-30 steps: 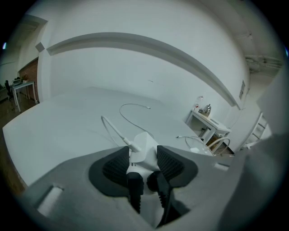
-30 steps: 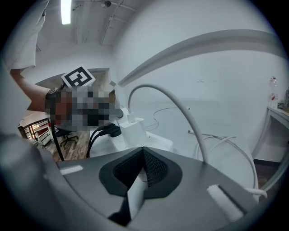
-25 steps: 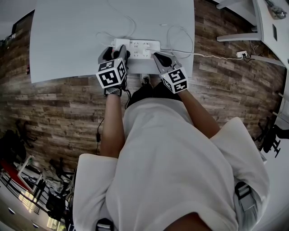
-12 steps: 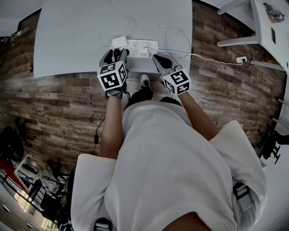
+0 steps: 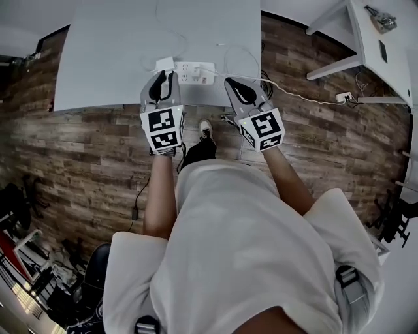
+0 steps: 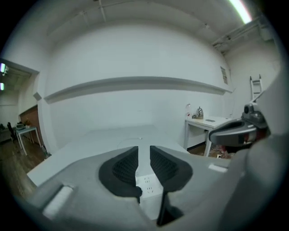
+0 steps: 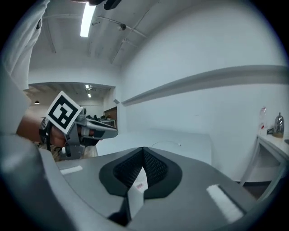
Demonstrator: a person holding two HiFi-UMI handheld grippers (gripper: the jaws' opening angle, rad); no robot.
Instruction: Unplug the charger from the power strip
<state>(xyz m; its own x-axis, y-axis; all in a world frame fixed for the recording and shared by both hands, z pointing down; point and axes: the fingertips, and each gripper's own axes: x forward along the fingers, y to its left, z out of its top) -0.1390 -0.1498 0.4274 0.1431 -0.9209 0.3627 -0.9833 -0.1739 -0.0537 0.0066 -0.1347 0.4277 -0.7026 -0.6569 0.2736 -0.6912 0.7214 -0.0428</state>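
Observation:
The white power strip (image 5: 196, 72) lies near the front edge of the white table (image 5: 104, 59). A white charger (image 5: 164, 64) rests tilted at the strip's left end, and its thin cable curls away across the table. My left gripper (image 5: 164, 77) hovers above the charger and strip. Its jaws have just been closing to a narrow gap (image 6: 144, 151) with nothing between them. The strip (image 6: 148, 185) shows below through that gap. My right gripper (image 5: 230, 81) hangs above the table edge, right of the strip, fingertips together (image 7: 143, 151). I cannot identify a white sliver low behind them.
A white cable (image 5: 300, 94) runs from the strip to the right over the wooden floor to a plug (image 5: 346, 96). A second white table (image 5: 385, 45) with a metal object (image 5: 382, 19) stands at the back right. My shoe (image 5: 205, 127) is below the table edge.
Both grippers have lifted off the power strip and drawn back toward me. The left jaws let go of the charger, which now lies tilted beside the strip, then narrowed.

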